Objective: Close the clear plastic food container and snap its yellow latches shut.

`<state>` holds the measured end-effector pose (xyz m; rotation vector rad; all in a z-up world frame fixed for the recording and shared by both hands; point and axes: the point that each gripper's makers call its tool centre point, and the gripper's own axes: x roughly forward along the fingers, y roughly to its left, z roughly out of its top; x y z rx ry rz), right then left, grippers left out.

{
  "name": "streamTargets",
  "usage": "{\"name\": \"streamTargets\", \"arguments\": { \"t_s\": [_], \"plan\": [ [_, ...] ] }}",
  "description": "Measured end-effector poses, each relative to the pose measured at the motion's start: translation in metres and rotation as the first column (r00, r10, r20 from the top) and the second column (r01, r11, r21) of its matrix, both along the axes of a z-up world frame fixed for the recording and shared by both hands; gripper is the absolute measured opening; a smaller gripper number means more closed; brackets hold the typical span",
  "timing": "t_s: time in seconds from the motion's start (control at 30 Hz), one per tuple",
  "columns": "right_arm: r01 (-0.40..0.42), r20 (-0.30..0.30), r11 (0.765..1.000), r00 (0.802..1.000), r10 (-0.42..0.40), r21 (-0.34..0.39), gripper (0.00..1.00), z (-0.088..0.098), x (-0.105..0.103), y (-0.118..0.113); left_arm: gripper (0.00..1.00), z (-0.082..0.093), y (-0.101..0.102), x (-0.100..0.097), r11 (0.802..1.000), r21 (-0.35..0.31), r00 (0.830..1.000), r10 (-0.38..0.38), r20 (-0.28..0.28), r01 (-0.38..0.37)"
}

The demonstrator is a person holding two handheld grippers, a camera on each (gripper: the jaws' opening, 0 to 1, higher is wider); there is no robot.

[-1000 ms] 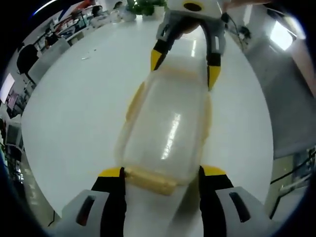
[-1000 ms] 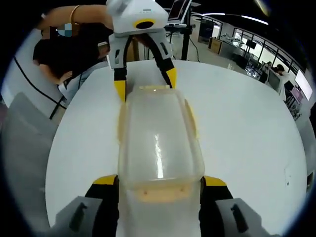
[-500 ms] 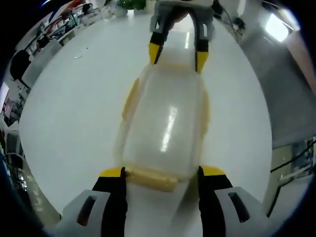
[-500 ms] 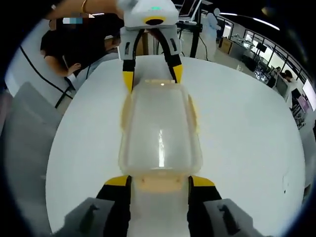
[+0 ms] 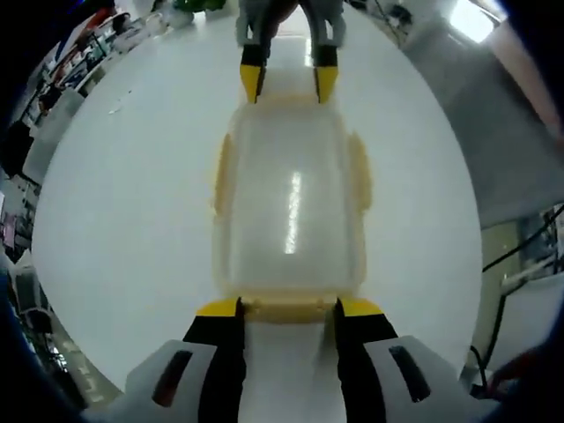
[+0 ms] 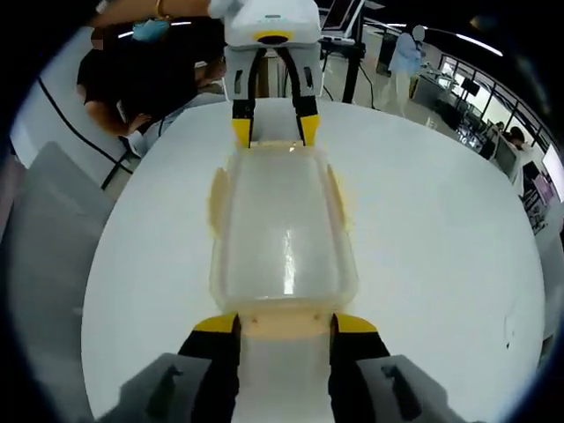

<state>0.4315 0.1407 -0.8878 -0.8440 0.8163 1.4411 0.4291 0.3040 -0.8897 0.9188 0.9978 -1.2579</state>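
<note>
I am working two hand-held grippers at opposite short ends of a clear plastic food container [image 5: 289, 207] that sits lid-on in the middle of a round white counter [image 5: 123, 203]. My left hand-held gripper [image 5: 287, 310] has its yellow-tipped jaws closed on the yellow end latch [image 5: 287, 308] nearest it. My right hand-held gripper [image 6: 285, 324] likewise pinches the opposite end latch [image 6: 284, 324]. Each gripper appears at the far end of the other's view. Two more yellow latches [image 5: 358, 172] on the long sides look flared outward, probably not yet snapped.

My worry: squeezing unevenly could slide or tip the light container on the smooth counter, or a jaw could slip off a latch edge before it clicks.

Compared with a second ago, both pairs of jaws have narrowed from straddling the container's corners to gripping the end latches, and both views have squared up along the container.
</note>
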Motion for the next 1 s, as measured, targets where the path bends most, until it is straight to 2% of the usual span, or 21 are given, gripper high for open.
{"name": "streamTargets", "arguments": {
  "t_s": [0.33,0.53,0.7,0.83,1.0],
  "plan": [
    [-0.027,0.002,1.0,1.0,0.027,-0.012,0.38,-0.001,-0.001,0.0,0.38,0.001,-0.001,0.0,1.0,-0.026,1.0,0.003,0.004,-0.003],
    [-0.042,0.004,0.998,0.999,0.042,-0.036,0.38,-0.001,-0.002,0.001,0.37,0.001,-0.002,0.001,1.0,0.014,1.0,-0.004,0.002,0.004],
    [-0.039,0.008,0.998,0.999,0.039,-0.05,0.37,-0.002,-0.003,0.0,0.37,0.001,-0.002,0.001,1.0,0.013,1.0,-0.018,0.001,0.018],
    [-0.027,-0.004,0.998,1.0,0.027,-0.062,0.37,-0.002,-0.002,0.001,0.37,0.004,-0.002,0.004,0.999,0.032,0.999,-0.034,0.033,0.033],
    [-0.036,-0.024,0.997,0.999,0.035,-0.071,0.37,0.002,-0.007,-0.007,0.37,0.014,-0.008,-0.001,0.999,0.011,0.999,-0.034,0.025,0.033]
  ]
}}
